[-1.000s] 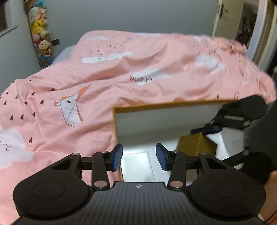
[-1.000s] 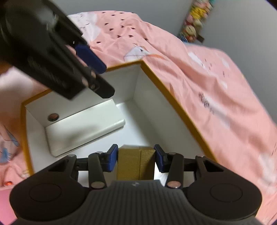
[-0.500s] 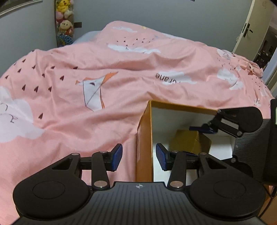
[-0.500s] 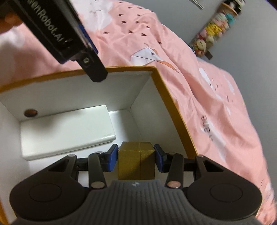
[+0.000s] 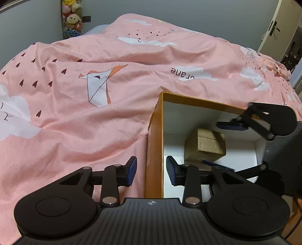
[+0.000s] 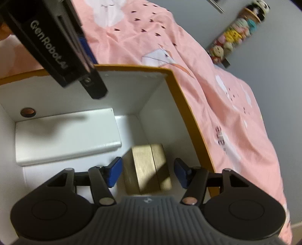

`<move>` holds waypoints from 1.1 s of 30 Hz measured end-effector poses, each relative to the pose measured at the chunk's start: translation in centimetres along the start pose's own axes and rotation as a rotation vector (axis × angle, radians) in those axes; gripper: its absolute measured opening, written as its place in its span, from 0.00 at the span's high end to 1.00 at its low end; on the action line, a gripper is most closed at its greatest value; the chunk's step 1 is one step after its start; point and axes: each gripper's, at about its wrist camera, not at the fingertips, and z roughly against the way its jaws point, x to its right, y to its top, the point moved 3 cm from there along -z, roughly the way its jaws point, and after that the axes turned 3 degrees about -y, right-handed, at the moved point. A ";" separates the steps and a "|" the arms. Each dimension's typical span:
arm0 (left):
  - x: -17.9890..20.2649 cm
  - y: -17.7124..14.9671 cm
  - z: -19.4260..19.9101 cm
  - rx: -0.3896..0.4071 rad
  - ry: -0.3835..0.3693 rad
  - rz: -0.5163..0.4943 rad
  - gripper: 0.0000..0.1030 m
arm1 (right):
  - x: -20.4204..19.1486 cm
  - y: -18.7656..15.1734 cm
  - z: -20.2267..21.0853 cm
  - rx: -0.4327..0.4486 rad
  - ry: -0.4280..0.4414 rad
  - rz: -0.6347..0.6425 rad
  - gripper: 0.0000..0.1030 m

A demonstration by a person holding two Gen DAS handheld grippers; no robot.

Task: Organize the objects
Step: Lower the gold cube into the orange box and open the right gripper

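An open box with an orange rim (image 5: 198, 99) (image 6: 188, 105) and white inside sits on the pink bed. A small gold box (image 6: 149, 167) (image 5: 206, 145) lies on its floor. My right gripper (image 6: 147, 170) is open, its pads on either side of the gold box with gaps on both sides. It also shows in the left wrist view (image 5: 222, 147). A flat white box (image 6: 66, 135) lies at the far side of the floor. My left gripper (image 5: 151, 171) is open, and its pads straddle the orange box's near wall (image 5: 153, 148) without touching it.
The pink quilt (image 5: 85, 94) with cloud and crane prints covers the bed around the box. A column of plush toys (image 5: 72, 17) (image 6: 236, 32) hangs on the grey wall. A door (image 5: 273, 32) stands at the far right.
My right gripper has opened and let go of the gold box, which now rests on the box floor. My left gripper has shifted left over the box wall.
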 end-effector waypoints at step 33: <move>0.8 -1.4 0.6 -0.030 -0.019 0.050 0.88 | -0.6 1.5 -2.3 0.020 0.131 -0.259 1.00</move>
